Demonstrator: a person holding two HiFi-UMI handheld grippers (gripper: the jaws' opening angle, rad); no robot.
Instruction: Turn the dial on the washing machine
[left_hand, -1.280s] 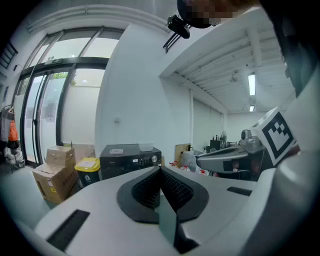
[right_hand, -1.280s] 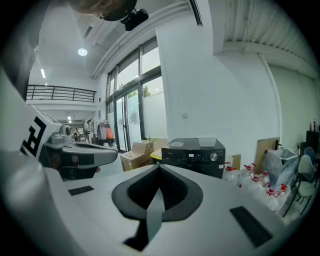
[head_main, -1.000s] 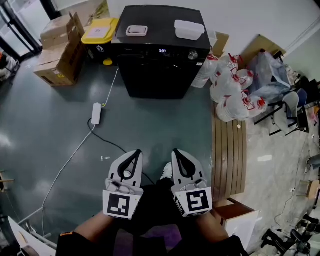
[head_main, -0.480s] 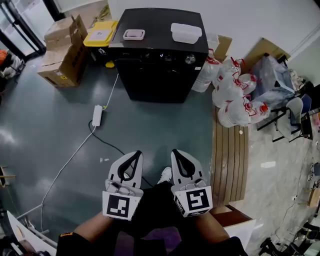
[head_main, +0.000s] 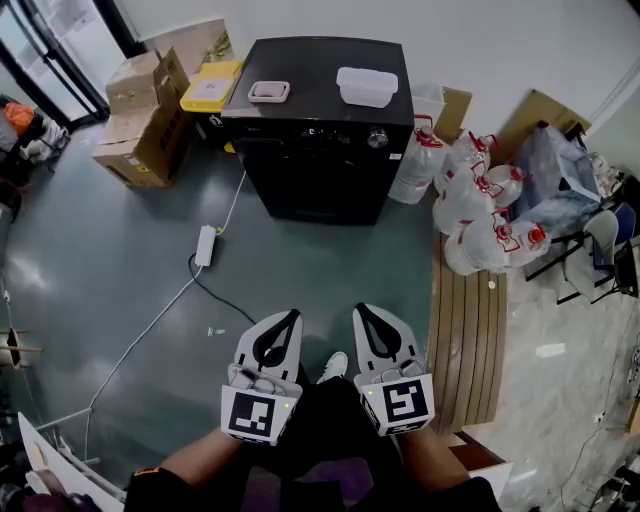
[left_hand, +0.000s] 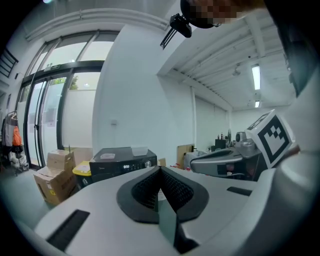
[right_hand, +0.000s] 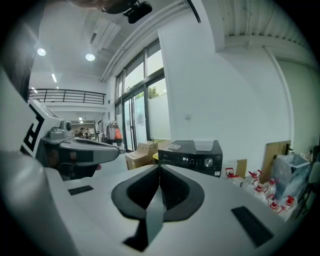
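Observation:
A black washing machine (head_main: 320, 150) stands against the far wall, with a silver dial (head_main: 377, 138) at the right of its control strip. The same machine (right_hand: 192, 155) and dial (right_hand: 208, 162) show in the right gripper view, and the machine (left_hand: 120, 162) shows small in the left gripper view. Both grippers are held side by side low in the head view, well short of the machine. My left gripper (head_main: 292, 316) is shut with nothing in it. My right gripper (head_main: 362, 310) is shut and empty too.
Two plastic containers (head_main: 367, 86) lie on the machine's top. Cardboard boxes (head_main: 140, 120) and a yellow bin (head_main: 210, 88) stand to its left, tied plastic bags (head_main: 480, 215) to its right. A power strip and cable (head_main: 206, 246) lie on the floor; a wooden bench (head_main: 465, 330) runs along the right.
The view has shifted: the washing machine now sits a little lower and further right in the head view, and both grippers have moved slightly right and down together, still shut.

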